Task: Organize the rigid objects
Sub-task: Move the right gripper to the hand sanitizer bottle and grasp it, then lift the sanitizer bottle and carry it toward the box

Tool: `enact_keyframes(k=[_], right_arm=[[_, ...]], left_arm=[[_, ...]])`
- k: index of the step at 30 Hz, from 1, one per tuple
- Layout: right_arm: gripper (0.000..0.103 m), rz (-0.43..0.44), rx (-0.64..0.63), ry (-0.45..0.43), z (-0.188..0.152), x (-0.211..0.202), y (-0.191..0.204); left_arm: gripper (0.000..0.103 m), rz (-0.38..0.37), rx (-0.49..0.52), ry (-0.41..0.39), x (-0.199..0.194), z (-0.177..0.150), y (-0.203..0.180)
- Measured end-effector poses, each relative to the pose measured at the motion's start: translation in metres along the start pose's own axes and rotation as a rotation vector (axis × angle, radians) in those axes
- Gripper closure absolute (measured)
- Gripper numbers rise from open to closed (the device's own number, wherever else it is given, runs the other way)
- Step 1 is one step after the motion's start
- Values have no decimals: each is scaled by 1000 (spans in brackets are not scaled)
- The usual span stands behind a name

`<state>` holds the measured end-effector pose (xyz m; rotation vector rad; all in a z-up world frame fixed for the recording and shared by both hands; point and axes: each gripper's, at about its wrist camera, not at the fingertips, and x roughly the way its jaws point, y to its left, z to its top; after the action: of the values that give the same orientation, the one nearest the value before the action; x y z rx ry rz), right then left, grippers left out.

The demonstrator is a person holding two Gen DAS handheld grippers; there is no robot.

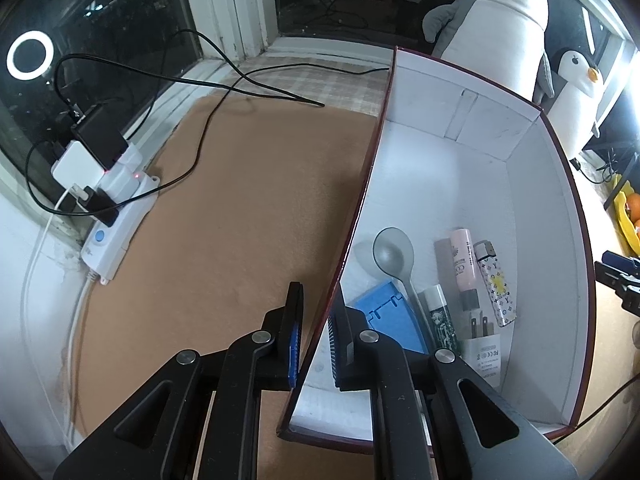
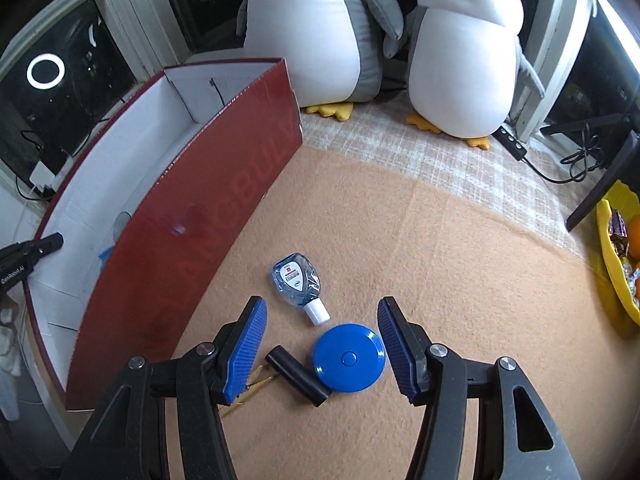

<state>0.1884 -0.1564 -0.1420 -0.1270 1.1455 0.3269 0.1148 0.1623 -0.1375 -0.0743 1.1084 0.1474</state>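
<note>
— What's on the tan blanket (image 2: 400,240)?
— Between the half-open right claw's (image 2: 320,344) fingers: a blue disc (image 2: 349,357), a black tube (image 2: 298,376) slanting lengthwise toward its lower right, a bottle (image 2: 298,282) just ahead, cap pointing clawward.
— The left claw (image 1: 314,344)?
— Clamped on the box (image 1: 540,240) wall.

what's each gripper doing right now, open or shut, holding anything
Left gripper: shut on the box wall.
Right gripper: open, holding nothing, above the blue disc.

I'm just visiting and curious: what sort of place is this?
Probably a room in a home, at a window: two plush white-and-grey penguins sit by dark window panes, beside a loaded white power strip on a tan felt mat.
</note>
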Motion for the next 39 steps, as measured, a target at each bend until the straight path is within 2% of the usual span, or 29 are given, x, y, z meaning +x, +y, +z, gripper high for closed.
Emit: enact_keyframes(k=[9, 30, 34, 38, 39], right_arm=[[49, 4, -60, 52, 11, 25, 7], [50, -10, -134, 105, 18, 72, 15], [59, -21, -149, 103, 17, 73, 18], [74, -25, -154, 104, 15, 75, 20], [75, -26, -154, 105, 15, 75, 21]], left_arm=[[91, 28, 6, 9, 2, 3, -5], [90, 57, 19, 15, 7, 11, -12], [90, 57, 20, 14, 7, 11, -13], [90, 54, 18, 12, 7, 11, -13], [90, 53, 18, 11, 7, 11, -13]])
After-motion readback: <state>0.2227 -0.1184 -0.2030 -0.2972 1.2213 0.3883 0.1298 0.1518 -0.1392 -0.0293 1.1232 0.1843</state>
